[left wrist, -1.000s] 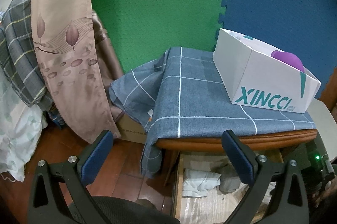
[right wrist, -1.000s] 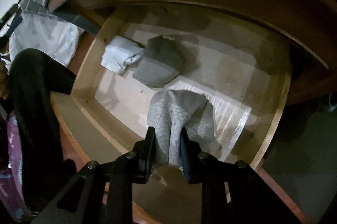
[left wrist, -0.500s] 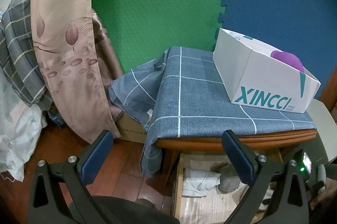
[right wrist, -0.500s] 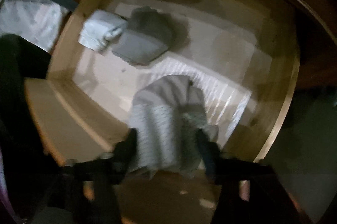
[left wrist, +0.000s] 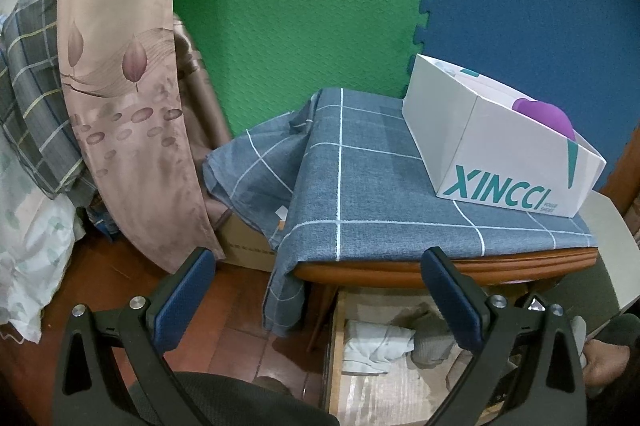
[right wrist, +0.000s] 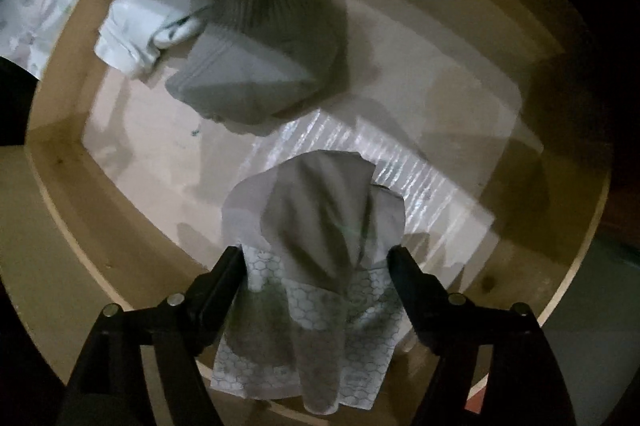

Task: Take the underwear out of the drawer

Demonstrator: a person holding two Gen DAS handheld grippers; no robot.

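Now right gripper (right wrist: pixel 316 262) stands released, jaws just widened then eased slightly; patterned underwear (right wrist: pixel 316 246) lies loose between them over the drawer (right wrist: pixel 60 162) near edge; regrasp needed; left gripper (left wrist: pixel 320 282) released, idle.

L cam faces table (left wrist: pixel 400 268) front; R cam close, straight down; both see drawer (right wrist: pixel 60 162).

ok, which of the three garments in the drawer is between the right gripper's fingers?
The honeycomb-patterned grey one, draped over the drawer's front edge. The white bundle and plain grey one lie farther back.
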